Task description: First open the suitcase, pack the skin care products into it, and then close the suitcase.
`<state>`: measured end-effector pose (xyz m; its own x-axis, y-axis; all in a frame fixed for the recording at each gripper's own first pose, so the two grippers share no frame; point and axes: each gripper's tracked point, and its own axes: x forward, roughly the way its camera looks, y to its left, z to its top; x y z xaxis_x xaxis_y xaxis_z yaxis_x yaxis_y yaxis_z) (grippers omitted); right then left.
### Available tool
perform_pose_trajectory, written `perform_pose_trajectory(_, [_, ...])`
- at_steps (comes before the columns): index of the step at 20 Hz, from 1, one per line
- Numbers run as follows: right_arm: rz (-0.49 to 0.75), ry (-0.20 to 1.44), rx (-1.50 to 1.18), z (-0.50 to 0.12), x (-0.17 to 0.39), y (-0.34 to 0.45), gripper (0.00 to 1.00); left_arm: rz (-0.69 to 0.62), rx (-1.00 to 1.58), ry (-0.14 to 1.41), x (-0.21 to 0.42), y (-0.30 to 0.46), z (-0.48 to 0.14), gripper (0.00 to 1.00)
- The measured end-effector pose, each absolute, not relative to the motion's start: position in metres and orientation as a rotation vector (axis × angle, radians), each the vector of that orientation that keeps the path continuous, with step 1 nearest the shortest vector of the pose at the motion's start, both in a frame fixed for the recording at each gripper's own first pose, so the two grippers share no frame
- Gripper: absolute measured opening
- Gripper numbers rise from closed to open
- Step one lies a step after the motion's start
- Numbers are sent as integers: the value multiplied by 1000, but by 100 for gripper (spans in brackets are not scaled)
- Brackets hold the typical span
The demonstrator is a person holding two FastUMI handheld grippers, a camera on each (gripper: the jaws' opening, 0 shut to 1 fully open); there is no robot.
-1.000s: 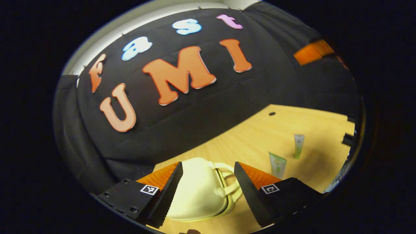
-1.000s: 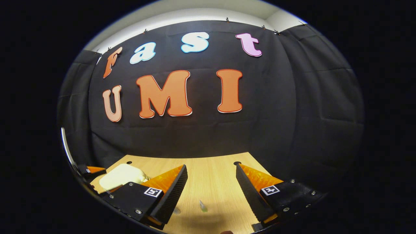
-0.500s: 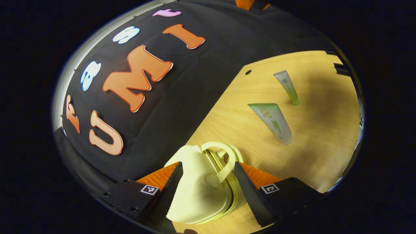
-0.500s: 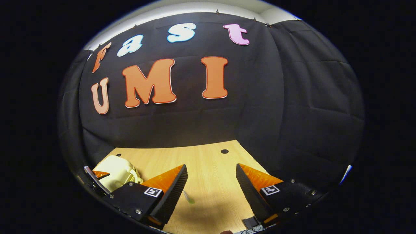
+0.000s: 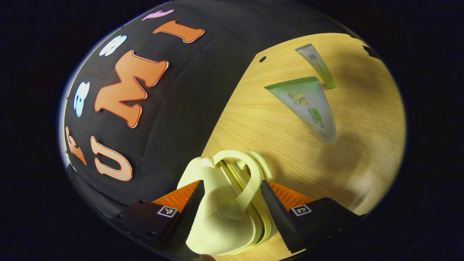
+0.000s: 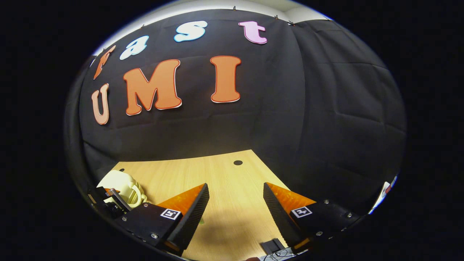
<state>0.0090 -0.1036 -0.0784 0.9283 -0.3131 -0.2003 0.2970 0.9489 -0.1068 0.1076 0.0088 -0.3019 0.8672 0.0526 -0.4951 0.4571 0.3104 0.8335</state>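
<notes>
Two fingers of my left gripper straddle the pale yellow suitcase, shut with its contents hidden, on the wooden table, two skincare tubes lying beyond, while my right gripper hangs open over bare wood.

1. The suitcase looks like smooth moulded plastic, pale cream with a soft satin sheen, its loop handle the same stuff
2. The worktop is light wood-grain board, matt with fine streaks
3. The larger tube is frosted, semi-translucent plastic, slightly glossy; the smaller tube looks alike
4. The left tongs have ribbed, matt inner faces
5. The booth wall is matt cloth, creased
</notes>
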Motion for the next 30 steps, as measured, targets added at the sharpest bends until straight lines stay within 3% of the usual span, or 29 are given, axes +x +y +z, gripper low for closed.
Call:
perform_pose_trajectory(9, [-355, 214, -50, -78, 6, -124, 95, -268, 1321, 576, 118, 12, -314, 97])
perform_pose_trajectory(12, [-368, 214, -40, -78, 3, -131, 95, -319, 1316, 634, 116, 9, -333, 59])
perform_pose_trajectory(14, [-362, 209, -22, -77, 0, -131, 95, -315, 1381, 641, 111, 4, -330, 20])
perform_pose_trajectory(15, [-343, 196, -9, -73, -2, -127, 95, -328, 1382, 646, 110, 2, -332, 13])
perform_pose_trajectory(20, [-317, 167, -40, -67, -2, -111, 95, -345, 1198, 718, 109, -1, -314, 11])
perform_pose_trajectory(25, [-266, 99, 29, -54, 5, -74, 95, -371, 725, 739, 121, -2, -255, 10])
perform_pose_trajectory(30, [-232, 63, 36, -43, 20, -23, 95, -345, 250, 665, 156, 60, -187, 10])
